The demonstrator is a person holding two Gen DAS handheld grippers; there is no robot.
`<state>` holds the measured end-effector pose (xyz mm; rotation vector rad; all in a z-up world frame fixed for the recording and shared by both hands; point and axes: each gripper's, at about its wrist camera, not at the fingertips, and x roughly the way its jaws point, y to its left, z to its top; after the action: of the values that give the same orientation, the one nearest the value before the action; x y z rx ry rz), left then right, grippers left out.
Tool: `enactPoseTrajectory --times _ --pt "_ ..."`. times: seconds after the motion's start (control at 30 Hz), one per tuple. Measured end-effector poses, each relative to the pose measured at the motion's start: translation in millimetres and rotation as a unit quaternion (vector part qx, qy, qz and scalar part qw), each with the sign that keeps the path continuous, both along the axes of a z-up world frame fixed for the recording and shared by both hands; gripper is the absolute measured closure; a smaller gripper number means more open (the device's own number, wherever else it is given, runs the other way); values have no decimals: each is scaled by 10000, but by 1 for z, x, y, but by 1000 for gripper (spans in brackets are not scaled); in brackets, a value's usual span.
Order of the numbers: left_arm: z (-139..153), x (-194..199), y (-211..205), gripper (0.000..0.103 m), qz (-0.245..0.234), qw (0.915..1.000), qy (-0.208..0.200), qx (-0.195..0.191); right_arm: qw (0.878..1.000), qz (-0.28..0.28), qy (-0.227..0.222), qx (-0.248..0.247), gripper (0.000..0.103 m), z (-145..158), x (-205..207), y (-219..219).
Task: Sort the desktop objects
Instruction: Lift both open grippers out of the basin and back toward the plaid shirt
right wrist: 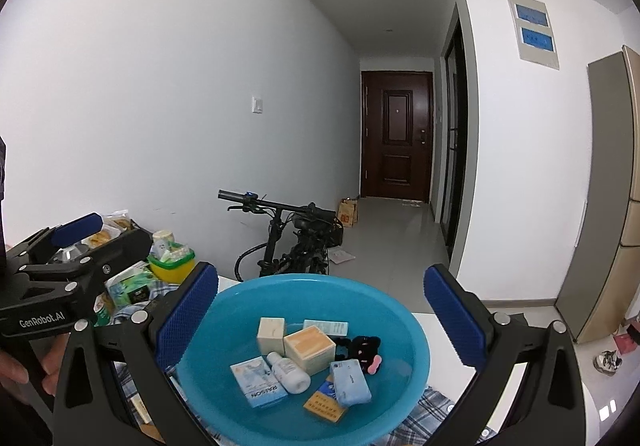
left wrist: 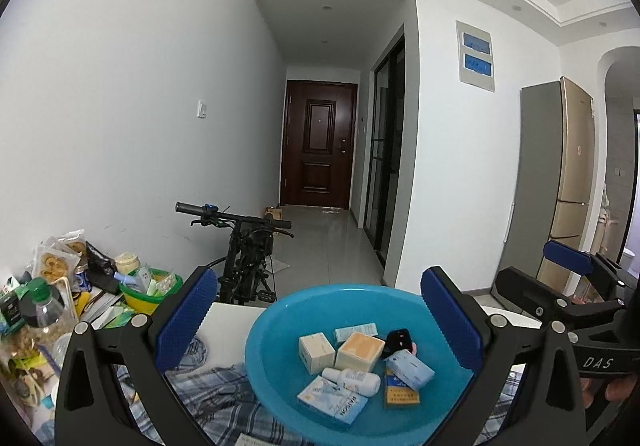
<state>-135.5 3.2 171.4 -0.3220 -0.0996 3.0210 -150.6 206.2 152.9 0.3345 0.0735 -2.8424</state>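
- We look down a white-walled hallway to a dark brown door (left wrist: 318,142), with a black bicycle (left wrist: 244,246) parked by the wall just past the white surface (right wrist: 444,330).
- On the surface lies a blue plaid cloth (left wrist: 216,394), and on it sits a blue basin (left wrist: 272,330) that fills the near middle of both views.
- Inside the basin we see a cream cube box (left wrist: 316,352), an orange-topped box (left wrist: 360,351), a white bottle (left wrist: 352,380) lying on its side, a blue RAISON box (left wrist: 332,404), a pale blue packet (left wrist: 410,368), a yellow-and-blue pack (left wrist: 400,392) and a small black item (left wrist: 400,340); they lie close together, several touching.
- Our left gripper (left wrist: 318,320) stands wide apart, its blue pads to either side of the basin and nothing between them.
- Our right gripper (right wrist: 320,316) is likewise spread wide over the basin, empty; a hand (right wrist: 24,368) shows at the left edge of its view.
- To the left of the basin is a clutter pile: a green-and-yellow tub (left wrist: 146,296) stuffed with packets, a clear bottle with a green cap (left wrist: 44,306) and a snack bag (left wrist: 56,260).
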Motion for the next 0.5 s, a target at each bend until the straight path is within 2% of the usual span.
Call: enactPoseTrajectory --times 0.27,0.5 --pt "-3 46 2 0 -105 9999 -83 51 9997 -26 36 -237 0 3 39 7" --pt "-3 76 3 0 -151 9999 6 39 9998 6 173 -133 0 3 68 3"
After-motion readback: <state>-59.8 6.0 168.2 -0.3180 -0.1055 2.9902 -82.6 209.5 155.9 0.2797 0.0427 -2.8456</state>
